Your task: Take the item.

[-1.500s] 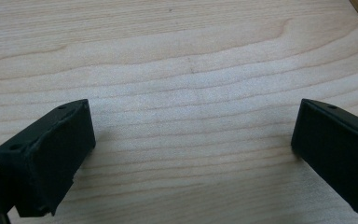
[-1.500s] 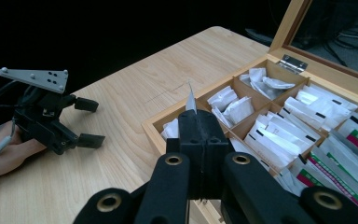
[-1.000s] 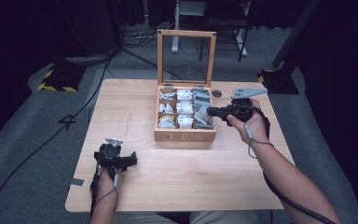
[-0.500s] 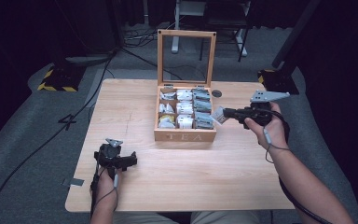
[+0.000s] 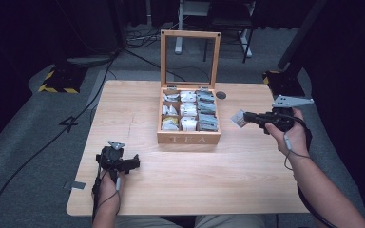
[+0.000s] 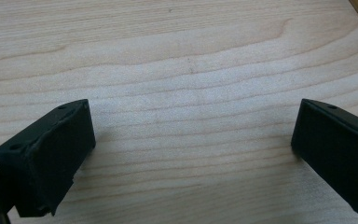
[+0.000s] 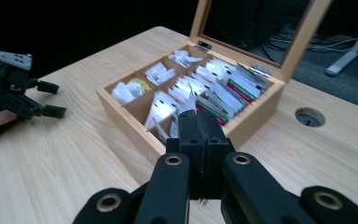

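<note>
While the right gripper (image 5: pixel 246 116) hangs just off the right side of the open wooden tea box (image 5: pixel 188 137), its jaws are clamped together on a tea bag packet (image 5: pixel 238 118), pinched at one edge so the white sachet sticks out past the tips toward the box. In the right gripper view the packet (image 7: pixel 189 103) shows as a thin white sliver above the closed jaws, with the box's compartments full of sachets beyond. Left gripper (image 5: pixel 134 164) rests low on the table (image 5: pixel 195 190) near the front left, well apart from the box; its jaws stand wide apart with bare wood between them, holding nothing.

Step in hand, as I judge it: carry the picked packet clear of the box and set it down on the table.

To do it well:
- keep the pinch firm, since the hold is on a thin edge and the packet could pivot or slip
- move level and stay above the box wall and hinged glass lid (image 5: pixel 190 57) so nothing snags
- pick a bare patch of table right of the box, away from the round cable hole (image 5: pixel 221 95)
- lower until the packet touches wood, then part the jaws and lift straight off
- left gripper can stay put; the box looks stable enough without bracing.
</note>
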Motion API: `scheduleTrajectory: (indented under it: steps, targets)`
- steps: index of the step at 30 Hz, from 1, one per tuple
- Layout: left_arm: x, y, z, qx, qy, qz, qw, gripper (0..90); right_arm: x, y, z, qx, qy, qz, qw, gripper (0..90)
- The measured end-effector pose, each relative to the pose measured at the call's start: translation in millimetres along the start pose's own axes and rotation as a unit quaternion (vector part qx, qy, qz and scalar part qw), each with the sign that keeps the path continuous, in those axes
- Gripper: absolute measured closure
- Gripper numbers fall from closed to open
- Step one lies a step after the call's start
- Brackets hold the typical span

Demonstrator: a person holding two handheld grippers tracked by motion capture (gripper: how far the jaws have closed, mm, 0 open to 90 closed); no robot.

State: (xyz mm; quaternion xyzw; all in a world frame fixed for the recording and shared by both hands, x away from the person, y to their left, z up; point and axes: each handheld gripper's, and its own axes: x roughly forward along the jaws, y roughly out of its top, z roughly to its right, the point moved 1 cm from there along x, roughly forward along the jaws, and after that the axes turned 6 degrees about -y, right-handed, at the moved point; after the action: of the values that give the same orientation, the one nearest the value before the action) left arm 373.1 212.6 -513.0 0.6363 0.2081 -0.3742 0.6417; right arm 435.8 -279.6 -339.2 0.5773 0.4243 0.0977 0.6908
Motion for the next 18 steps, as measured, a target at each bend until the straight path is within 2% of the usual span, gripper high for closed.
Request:
scheduleTrajectory:
  steps: [9,18]
  targets:
    - [0.0,0.0,0.1,0.000,0.000,0.000,1.0000,0.0,-11.2,-16.0,15.8,0.014,-0.025,-0.010,0.9995,90.0]
    - [0.0,0.0,0.1,0.000,0.000,0.000,1.0000,0.0,-9.3,-36.4,26.3,0.023,-0.042,-0.031,0.9984,90.0]
